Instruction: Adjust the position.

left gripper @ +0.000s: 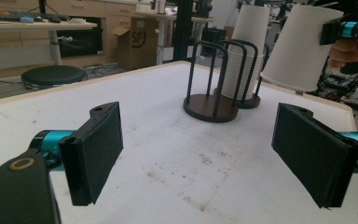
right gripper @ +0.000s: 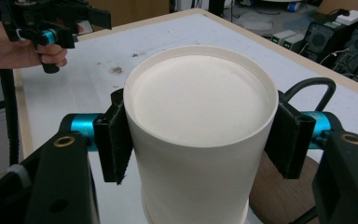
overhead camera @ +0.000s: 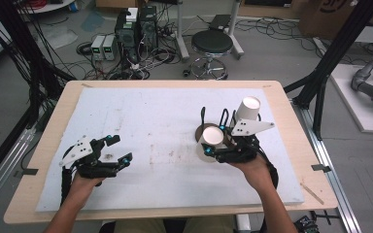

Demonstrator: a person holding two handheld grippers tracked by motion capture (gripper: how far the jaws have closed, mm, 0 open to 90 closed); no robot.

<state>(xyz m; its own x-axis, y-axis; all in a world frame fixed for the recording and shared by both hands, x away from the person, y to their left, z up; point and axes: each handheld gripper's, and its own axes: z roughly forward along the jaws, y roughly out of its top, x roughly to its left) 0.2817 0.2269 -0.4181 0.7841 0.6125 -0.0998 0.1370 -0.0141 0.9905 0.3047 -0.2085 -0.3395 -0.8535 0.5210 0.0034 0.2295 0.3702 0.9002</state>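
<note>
Jaws of right gripper (right gripper: 200, 140) clamp upside-down cup (right gripper: 200, 135).

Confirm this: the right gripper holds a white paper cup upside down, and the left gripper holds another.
Half right. The right gripper does clamp an upside-down white paper cup, but the left gripper holds nothing: the left gripper view shows its jaws wide apart over bare table.

stool: round black padded stool on a chrome base (overhead camera: 212, 43), on the floor well beyond the fingers of the right gripper (overhead camera: 213, 148)
computers: two black tower computers (overhead camera: 137, 26), far beyond the fingers of the left gripper (overhead camera: 120, 149)
box: brown cardboard box (left gripper: 140, 44), far past the same fingers
</note>
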